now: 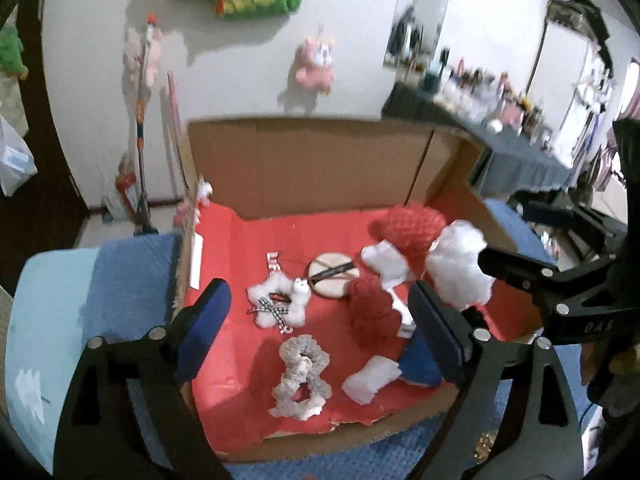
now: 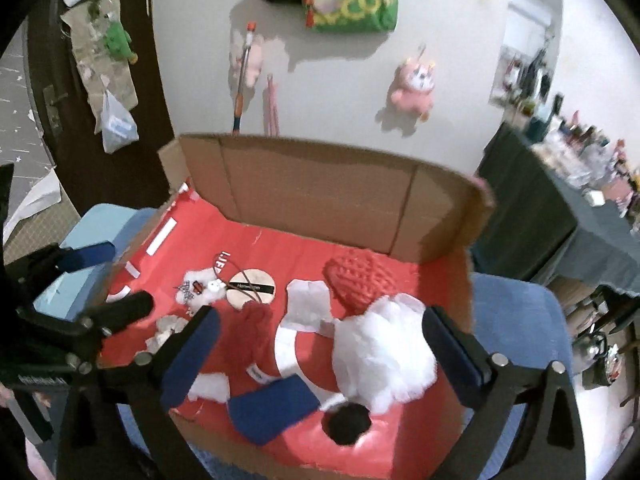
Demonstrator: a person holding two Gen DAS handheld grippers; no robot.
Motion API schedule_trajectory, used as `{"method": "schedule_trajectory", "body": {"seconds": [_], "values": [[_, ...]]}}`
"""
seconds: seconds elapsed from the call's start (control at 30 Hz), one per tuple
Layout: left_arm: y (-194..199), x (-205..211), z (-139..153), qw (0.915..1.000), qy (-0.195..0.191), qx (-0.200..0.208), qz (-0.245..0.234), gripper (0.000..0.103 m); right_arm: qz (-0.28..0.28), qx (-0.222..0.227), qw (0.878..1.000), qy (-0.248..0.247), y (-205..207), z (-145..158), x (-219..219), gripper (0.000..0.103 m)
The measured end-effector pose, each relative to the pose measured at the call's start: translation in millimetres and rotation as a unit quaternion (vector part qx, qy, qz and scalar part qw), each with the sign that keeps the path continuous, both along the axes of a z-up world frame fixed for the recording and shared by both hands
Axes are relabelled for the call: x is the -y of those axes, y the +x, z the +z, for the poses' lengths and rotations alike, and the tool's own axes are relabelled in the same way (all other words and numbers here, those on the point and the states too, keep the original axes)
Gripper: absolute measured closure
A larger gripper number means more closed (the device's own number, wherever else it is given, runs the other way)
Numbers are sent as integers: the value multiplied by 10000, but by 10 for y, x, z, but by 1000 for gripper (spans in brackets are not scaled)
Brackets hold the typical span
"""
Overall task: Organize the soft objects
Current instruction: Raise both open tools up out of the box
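The white fluff (image 2: 380, 356) is lying in the box (image 2: 320, 200) right under the right claw (image 2: 320, 344), between its wide-open fingers but not touching them, while the left claw (image 1: 320, 320), also wide open, is hanging farther to the left.

The cardboard box (image 1: 304, 160) is open-topped, with brown walls and a red floor. The soft objects lie on that floor. A red knitted heart (image 2: 362, 282) rests near the back wall. A white fluffy mass (image 2: 380, 352) lies just in front of it. A dark red yarn piece (image 1: 370, 312) sits near the centre. A white star-shaped plush with a checked bow (image 1: 276, 304) lies to the left. A grey ruffled scrunchie loop (image 1: 302, 376) lies near the front edge, beside a white wad (image 1: 370, 380).
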State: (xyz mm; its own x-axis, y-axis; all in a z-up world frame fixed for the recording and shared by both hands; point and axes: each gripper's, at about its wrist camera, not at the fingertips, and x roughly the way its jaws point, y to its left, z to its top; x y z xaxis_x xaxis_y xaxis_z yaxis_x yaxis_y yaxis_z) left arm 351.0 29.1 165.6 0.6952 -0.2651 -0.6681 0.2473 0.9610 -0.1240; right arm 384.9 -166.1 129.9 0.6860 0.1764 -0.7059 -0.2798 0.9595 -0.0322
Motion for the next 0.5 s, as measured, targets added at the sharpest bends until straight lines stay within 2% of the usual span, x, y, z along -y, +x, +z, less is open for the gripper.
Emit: {"method": "schedule_trajectory", "body": {"seconds": [0.23, 0.43, 0.5], "values": [[-361, -55, -4, 9961, -49, 871, 154, 6, -302, 937, 9951, 20, -533, 14, 167, 0], [-549, -35, -197, 9856, 344, 1634, 258, 6, -416, 1366, 9898, -15, -704, -287, 277, 0], [-570, -32, -262, 9836, 334, 1750, 293, 6, -457, 1456, 9883, -72, -710, -397, 286, 0]]}}
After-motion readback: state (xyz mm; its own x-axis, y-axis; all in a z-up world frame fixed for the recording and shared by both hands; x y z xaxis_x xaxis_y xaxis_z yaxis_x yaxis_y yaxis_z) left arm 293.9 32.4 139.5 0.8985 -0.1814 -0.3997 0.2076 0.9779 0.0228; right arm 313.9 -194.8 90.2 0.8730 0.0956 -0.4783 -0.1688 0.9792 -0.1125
